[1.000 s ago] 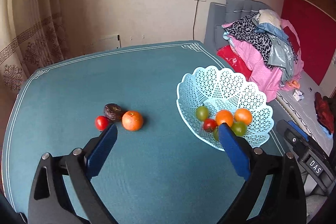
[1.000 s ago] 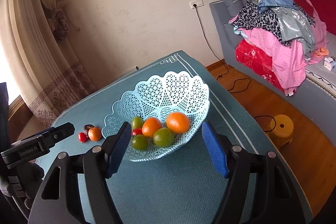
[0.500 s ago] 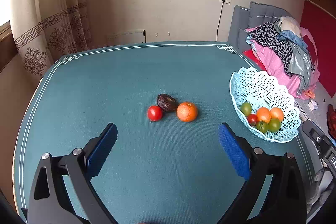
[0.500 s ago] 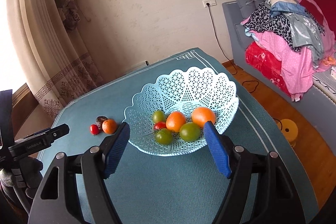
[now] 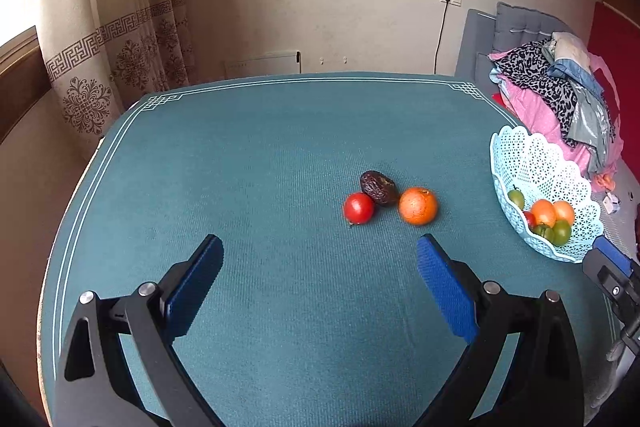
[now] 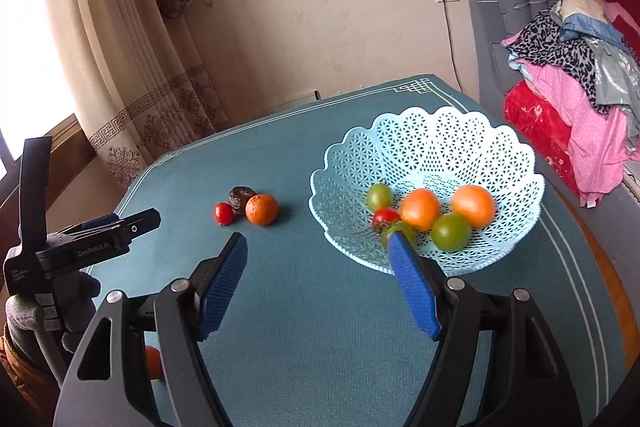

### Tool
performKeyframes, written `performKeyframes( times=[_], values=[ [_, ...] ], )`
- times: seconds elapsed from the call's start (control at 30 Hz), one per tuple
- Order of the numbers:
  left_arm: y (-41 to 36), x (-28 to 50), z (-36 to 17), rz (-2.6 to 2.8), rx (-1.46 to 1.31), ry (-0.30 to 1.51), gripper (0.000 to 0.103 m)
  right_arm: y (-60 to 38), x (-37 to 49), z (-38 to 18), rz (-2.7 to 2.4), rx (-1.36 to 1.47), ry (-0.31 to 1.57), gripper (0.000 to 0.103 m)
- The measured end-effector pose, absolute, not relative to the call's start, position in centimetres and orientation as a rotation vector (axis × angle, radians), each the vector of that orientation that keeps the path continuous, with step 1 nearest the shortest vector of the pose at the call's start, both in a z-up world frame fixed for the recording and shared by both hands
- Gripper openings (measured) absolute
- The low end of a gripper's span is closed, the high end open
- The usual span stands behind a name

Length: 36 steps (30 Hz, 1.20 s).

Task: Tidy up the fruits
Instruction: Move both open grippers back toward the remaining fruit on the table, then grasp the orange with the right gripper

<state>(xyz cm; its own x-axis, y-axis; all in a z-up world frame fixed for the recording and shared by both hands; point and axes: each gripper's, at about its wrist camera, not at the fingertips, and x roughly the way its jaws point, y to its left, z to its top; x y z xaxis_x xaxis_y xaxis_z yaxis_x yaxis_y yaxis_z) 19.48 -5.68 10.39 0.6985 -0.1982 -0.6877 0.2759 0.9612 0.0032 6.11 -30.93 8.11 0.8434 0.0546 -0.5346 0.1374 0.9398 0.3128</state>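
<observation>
The light-blue lattice basket [image 6: 428,151] stands on the teal tablecloth [image 5: 280,147] near its right edge, and everything else is placed from it. Inside the basket lie two oranges [image 6: 473,205], two or three green fruits [image 6: 451,231] and a small red tomato [image 6: 385,215], all bunched at the bottom toward the near wall.

Well to the left of the basket, out on the open cloth, three loose fruits sit in a tight cluster: an orange [image 5: 418,205] nearest the basket, a dark wrinkled fruit [image 5: 378,182] just behind and touching it, and a red tomato [image 5: 359,207] on the far side from the basket, beside the dark one.

The left gripper [image 5: 319,263] hangs over the cloth left of the basket, its blue pads spread wide with nothing between them; the loose cluster lies just ahead of its tips, the orange closest to the right-hand pad, none of it touched.

The right gripper [image 6: 318,247] sits at the near-left side of the basket, jaws apart and empty. Its right-hand pad overlaps the basket's near rim in the right wrist view, in front of a green fruit; whether it touches is not clear. The loose cluster lies ahead and left of its tips
</observation>
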Motion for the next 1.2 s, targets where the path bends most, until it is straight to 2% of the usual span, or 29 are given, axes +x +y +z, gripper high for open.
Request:
performKeyframes(
  times=[0.23, 0.47, 0.67, 0.9, 1.2],
  values=[
    [-5.0, 20.5, 9.6, -0.237, 0.131, 0.744, 0.098, -27.4, 7.7, 7.6, 0.119, 0.319, 0.557, 0.073],
    [-4.3, 21.2, 8.9, -0.225, 0.118, 0.75, 0.098, -24.4, 11.2, 5.9, 0.151, 0.247, 0.638, 0.072],
    [-3.5, 22.0, 8.5, -0.213, 0.097, 0.759, 0.098, -22.8, 15.0, 4.6, 0.115, 0.164, 0.676, 0.059],
    [-3.1, 22.4, 8.1, -0.203, 0.088, 0.759, 0.098, -22.2, 19.4, 3.4, 0.03, 0.105, 0.734, 0.05],
    [-2.7, 23.4, 7.1, -0.195, 0.079, 0.777, 0.098, -21.9, 23.5, 2.4, -0.01, 0.082, 0.776, 0.049]
  ],
)
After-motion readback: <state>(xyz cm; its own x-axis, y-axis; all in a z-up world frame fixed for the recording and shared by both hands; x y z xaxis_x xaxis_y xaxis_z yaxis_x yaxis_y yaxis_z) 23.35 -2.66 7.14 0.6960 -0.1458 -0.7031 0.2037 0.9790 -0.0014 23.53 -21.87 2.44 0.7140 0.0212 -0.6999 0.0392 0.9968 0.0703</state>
